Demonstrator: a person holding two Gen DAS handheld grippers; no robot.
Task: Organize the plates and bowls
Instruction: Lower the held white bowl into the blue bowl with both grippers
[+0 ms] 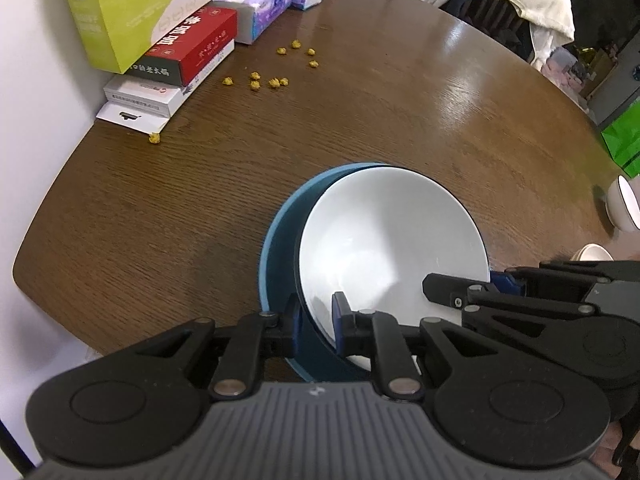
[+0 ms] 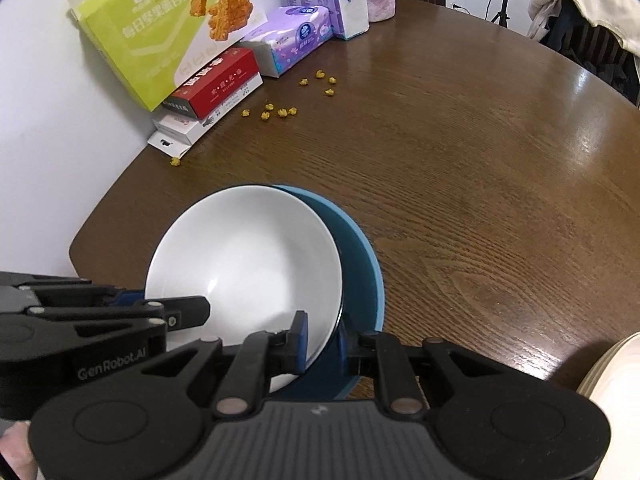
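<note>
Open table (image 2: 480, 200): the wide brown top lay bare to the right and ahead.
Far left edge: stacked boxes (image 2: 208, 92) and tissue packs (image 2: 288, 40) lined the wall.
Scattered: yellow crumbs (image 2: 276, 112) near the boxes.
Near right: small white bowl (image 1: 624, 208) at the edge.

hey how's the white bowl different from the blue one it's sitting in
The white bowl is glossy white; the blue bowl is matte blue. The white bowl is smaller and sits inside the blue bowl, off-centre, so only a crescent of the blue bowl shows. The white bowl looks tilted; the blue bowl's pose is unclear. Both are round and empty as far as they show, and both grippers clamp the two rims together.
</note>
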